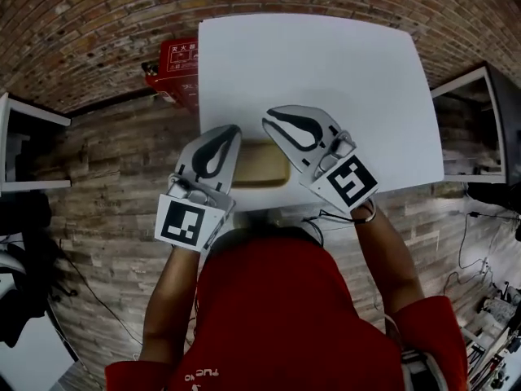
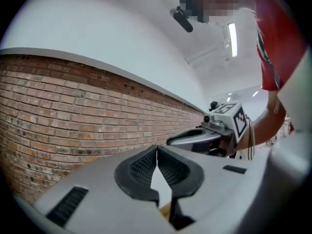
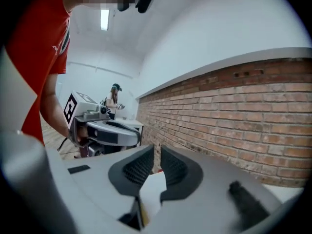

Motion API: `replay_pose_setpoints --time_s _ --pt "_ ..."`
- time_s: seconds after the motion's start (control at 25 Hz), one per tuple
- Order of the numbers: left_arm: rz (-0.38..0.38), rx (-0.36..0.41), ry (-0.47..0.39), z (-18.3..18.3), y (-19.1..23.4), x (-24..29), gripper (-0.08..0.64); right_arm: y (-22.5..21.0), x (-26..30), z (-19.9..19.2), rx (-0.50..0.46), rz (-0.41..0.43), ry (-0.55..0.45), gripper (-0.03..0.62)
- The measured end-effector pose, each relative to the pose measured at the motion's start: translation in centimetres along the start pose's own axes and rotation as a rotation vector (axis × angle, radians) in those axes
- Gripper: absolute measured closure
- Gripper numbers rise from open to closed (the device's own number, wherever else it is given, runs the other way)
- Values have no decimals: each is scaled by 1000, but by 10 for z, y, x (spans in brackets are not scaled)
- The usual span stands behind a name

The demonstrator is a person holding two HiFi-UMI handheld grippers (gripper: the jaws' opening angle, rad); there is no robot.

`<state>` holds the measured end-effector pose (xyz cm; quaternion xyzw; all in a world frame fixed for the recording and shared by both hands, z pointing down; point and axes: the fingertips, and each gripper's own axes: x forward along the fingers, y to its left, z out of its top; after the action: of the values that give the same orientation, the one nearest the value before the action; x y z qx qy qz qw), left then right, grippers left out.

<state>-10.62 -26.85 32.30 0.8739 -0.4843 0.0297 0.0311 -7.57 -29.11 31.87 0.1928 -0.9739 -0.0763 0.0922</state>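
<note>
A flat tan pad [image 1: 262, 166] lies on the white table [image 1: 326, 63], close to its near edge. My left gripper [image 1: 232, 132] hangs over the pad's left end, its jaws met at the tips with nothing between them. From the right, my right gripper [image 1: 271, 116] reaches over the pad's far right corner, jaws together and empty. In the left gripper view the black ribbed pads [image 2: 141, 167] touch, and the right gripper [image 2: 195, 138] shows beyond them. In the right gripper view only a thin slit parts the tips [image 3: 157, 152], and the left gripper [image 3: 105, 130] sits at the left.
A red box [image 1: 177, 68] stands on the brick-patterned floor beside the table's far left corner. A white shelf [image 1: 24, 149] is at the left, a dark framed unit [image 1: 484, 120] at the right. Cables [image 1: 476, 218] trail over the floor. A person [image 3: 114, 97] stands far off.
</note>
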Motion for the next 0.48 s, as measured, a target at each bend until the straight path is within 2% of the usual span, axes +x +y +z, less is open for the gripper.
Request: replay_pose_setpoints --time_s 0.12,0.32,0.48 --pt "-28 0 -27 9 -14 -1 546 14 -21 4 75 -63 -47 543" --pt "-60 -5 -32 6 -39 -6 546 31 -43 -5 175 -109 -64 558" --pt "-85 -20 -34 3 -50 -8 548 40 -49 -10 194 -126 -52 561"
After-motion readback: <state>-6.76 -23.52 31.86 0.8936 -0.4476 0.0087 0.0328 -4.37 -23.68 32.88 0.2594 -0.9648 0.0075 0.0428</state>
